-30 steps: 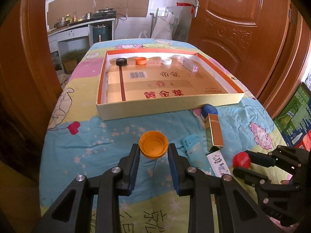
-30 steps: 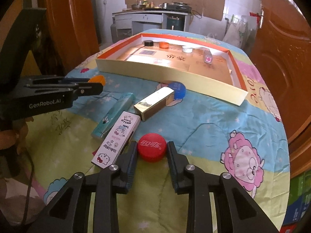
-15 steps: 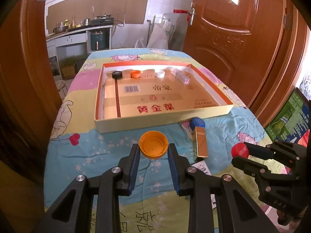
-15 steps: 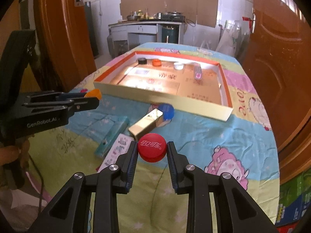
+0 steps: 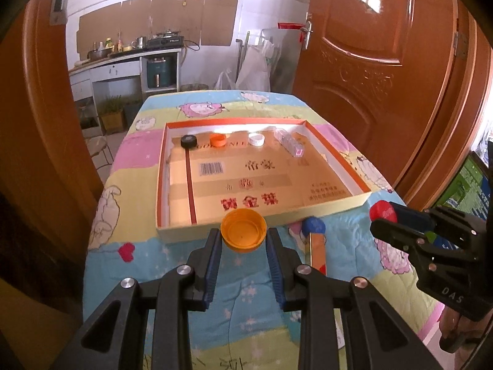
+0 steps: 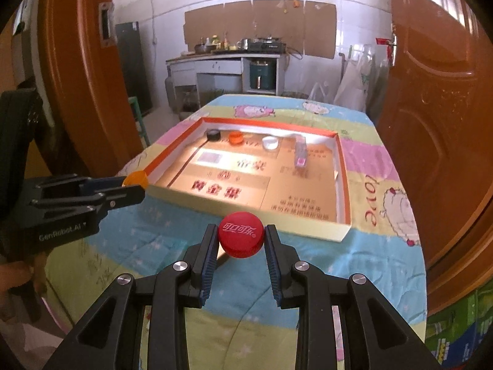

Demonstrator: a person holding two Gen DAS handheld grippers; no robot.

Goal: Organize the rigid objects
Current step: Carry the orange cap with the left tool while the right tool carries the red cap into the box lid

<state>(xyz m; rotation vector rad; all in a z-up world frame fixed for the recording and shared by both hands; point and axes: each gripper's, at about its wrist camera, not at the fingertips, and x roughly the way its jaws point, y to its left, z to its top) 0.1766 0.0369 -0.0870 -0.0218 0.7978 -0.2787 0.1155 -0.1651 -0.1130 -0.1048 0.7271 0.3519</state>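
Both jaws loaded, one bottle cap each, held above the near edge of the box lid.

Left gripper [image 5: 244,240] jaws clamp the orange cap [image 5: 243,230], hollow up; right gripper [image 6: 241,240] jaws clamp the red cap [image 6: 241,234] across its ribbed rim. Caps: light, stiff plastic, smooth; likely slip-prone, so grip the diameter. Box lid [image 5: 336,208] on the worktop holds three caps in a row.

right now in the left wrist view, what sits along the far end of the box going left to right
black cap → small orange cap → white cap → clear plastic case, lying at an angle, all inside the box
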